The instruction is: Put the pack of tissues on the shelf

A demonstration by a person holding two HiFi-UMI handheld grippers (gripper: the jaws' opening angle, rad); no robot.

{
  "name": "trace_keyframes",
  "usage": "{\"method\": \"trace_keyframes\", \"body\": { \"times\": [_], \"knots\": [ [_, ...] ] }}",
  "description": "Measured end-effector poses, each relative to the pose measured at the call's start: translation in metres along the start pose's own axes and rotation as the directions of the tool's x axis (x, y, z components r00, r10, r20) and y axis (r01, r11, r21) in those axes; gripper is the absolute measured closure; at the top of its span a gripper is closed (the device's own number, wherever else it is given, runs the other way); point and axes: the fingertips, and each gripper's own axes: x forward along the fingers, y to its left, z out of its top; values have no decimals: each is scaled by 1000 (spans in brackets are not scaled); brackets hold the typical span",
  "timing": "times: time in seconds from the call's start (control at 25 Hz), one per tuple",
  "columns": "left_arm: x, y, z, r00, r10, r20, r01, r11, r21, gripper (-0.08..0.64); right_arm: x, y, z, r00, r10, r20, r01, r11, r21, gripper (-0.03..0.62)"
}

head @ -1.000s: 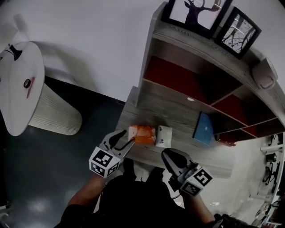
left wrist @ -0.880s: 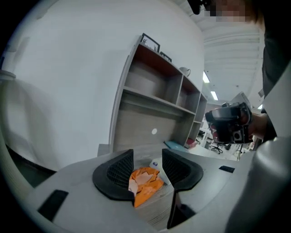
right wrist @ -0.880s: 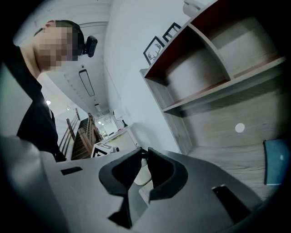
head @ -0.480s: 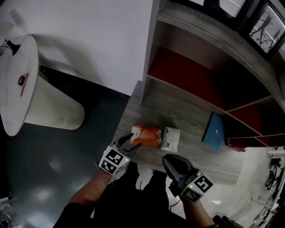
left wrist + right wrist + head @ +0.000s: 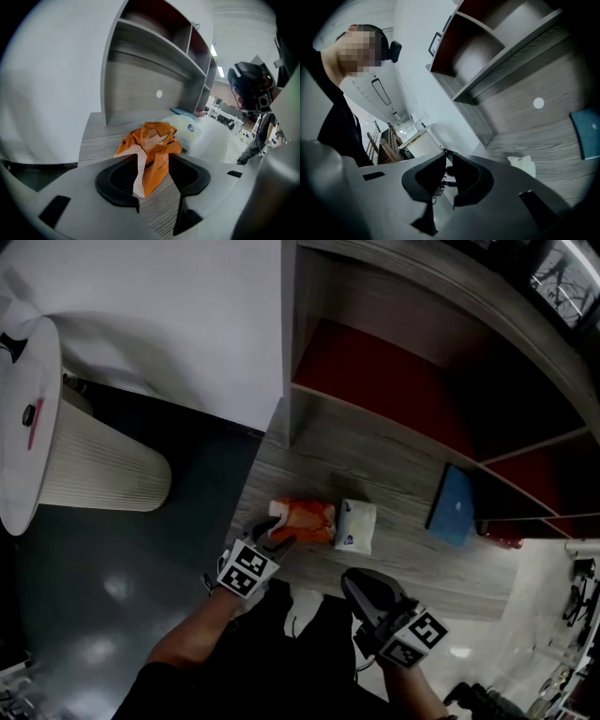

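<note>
Down onto the low wood surface point(image 5: 394, 554) comes my left claw point(image 5: 279, 540), its jaws having just spread wide. They now straddle the orange pack of tissues point(image 5: 305, 521) without pinching it. One shelf unit point(image 5: 394, 381) rises behind, and one round white table point(image 5: 23, 427) stands at the left. One blue book point(image 5: 453, 507) lies further right. One white pack point(image 5: 355, 525) touches the orange one, which is crumpled and trails a white flap. My right claw point(image 5: 447, 157) hangs closed and empty.
</note>
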Motion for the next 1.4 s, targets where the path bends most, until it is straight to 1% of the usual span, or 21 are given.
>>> {"method": "trace_keyframes", "body": {
  "times": [0.04, 0.08, 0.2, 0.24, 0.4, 0.52, 0.68, 0.92, 1.0, 1.2, 1.32, 1.4],
  "knots": [
    [3, -1, -4, 1000, 9, -19, -8, 1000, 9, 349, -1, -1, 1, 1000, -2, 0, 2, 1000, 1, 569],
    [5, -1, -7, 999, 16, -33, -15, 1000, 17, 371, -3, -1, 3, 1000, -2, 2, 2, 1000, 1, 569],
    [7, -1, -7, 999, 25, -44, -24, 999, 23, 476, -6, -1, 9, 1000, -3, 10, 3, 1000, -1, 569],
    [7, -1, -6, 999, 25, -44, -24, 999, 21, 502, -7, -1, 11, 1000, -4, 9, 4, 1000, -2, 569],
    [4, -2, 7, 1000, 21, -16, -21, 1000, 18, 532, -12, 2, 18, 1000, -5, -5, 5, 1000, -12, 569],
    [-4, -4, 21, 999, 27, 22, -27, 999, 20, 540, -16, 7, 28, 1000, -4, -3, 4, 999, -34, 569],
    [-22, -6, 41, 997, 35, 69, -34, 999, -10, 541, -23, 14, 40, 1000, -7, 1, 7, 998, -64, 569],
    [-53, -19, 84, 987, 82, 141, -80, 997, -20, 541, -36, 16, 63, 998, 51, 21, -50, 997, -66, 569],
    [-61, -28, 100, 981, 101, 167, -99, 995, -19, 541, -43, 13, 74, 997, 69, 26, -67, 995, -77, 569],
    [-72, -58, 145, 972, 123, 200, -122, 992, -15, 541, -66, 4, 99, 993, 111, 45, -106, 990, -97, 569],
    [-75, -78, 174, 968, 130, 216, -130, 991, -14, 541, -84, -4, 108, 994, 111, 21, -109, 991, -78, 569],
    [-75, -92, 193, 964, 134, 229, -136, 991, -9, 541, -98, -11, 113, 993, 114, 17, -113, 990, -82, 569]
  ]
}}
